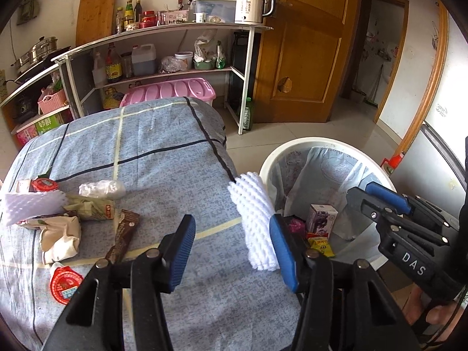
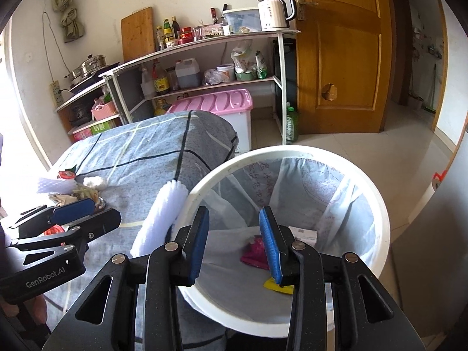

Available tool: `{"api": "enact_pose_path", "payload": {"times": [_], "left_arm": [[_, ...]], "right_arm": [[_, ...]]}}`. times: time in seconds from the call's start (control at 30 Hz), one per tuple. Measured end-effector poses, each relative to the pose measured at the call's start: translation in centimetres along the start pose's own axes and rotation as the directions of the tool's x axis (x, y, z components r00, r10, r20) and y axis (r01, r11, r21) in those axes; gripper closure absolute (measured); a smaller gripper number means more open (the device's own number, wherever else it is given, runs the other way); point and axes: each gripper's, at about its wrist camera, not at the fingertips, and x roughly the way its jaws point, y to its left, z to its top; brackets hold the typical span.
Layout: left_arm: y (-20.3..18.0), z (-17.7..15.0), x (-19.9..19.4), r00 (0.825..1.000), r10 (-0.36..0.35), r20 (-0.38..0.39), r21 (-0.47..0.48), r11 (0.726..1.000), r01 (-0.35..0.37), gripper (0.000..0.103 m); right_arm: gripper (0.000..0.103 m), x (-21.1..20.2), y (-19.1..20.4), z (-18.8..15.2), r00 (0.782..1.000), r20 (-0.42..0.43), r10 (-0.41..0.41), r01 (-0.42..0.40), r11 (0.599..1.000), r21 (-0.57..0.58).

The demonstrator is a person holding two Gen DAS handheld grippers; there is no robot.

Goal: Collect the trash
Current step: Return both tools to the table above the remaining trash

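Observation:
A white foam net sleeve (image 1: 254,219) (image 2: 158,216) lies on the edge of the checked grey-blue cloth (image 1: 146,146), leaning against the white bin's rim (image 1: 292,146) (image 2: 380,204). My left gripper (image 1: 232,219) (image 2: 102,210) is open. The sleeve rests by its right finger and is not pinched. My right gripper (image 2: 234,213) (image 1: 365,193) hangs open over the lined bin with nothing between its fingers. Inside the bin lie a small carton (image 1: 321,216), a yellow wrapper (image 1: 321,247) and a pink wrapper (image 2: 256,251).
On the cloth to the left lie another foam net (image 1: 29,207), a red-lidded cup (image 1: 44,185), clear plastic (image 1: 102,189), a green wrapper (image 1: 90,207), a brown wrapper (image 1: 122,234), a crumpled paper bag (image 1: 61,238) and a red pouch (image 1: 65,283). Shelves (image 1: 175,73) and a wooden door (image 1: 307,44) stand behind.

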Motion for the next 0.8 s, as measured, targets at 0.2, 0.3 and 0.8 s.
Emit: {"api": "enact_pose_path", "payload": {"times": [0.2, 0.3, 0.8], "left_arm": [[3.1, -1.1, -1.9, 0.999, 0.049, 0.022, -0.046, 0.998, -0.048, 0.045], [4.7, -1.7, -3.1, 0.996, 0.084, 0.035, -0.057, 0.995, -0.082, 0.045], [16.8, -6.0, -7.9, 0.955, 0.295, 0.044, -0.269, 0.924, -0.273, 0.041]], "right_arm": [[0.063, 0.0, 2.9, 0.1, 0.999, 0.014, 0.045, -0.045, 0.998, -0.035], [0.061, 0.3, 4.4, 0.1, 0.997, 0.01, 0.082, -0.081, 0.995, -0.052], [0.058, 3.3, 13.8, -0.5, 0.972, -0.044, 0.232, -0.237, 0.954, -0.183]]}}
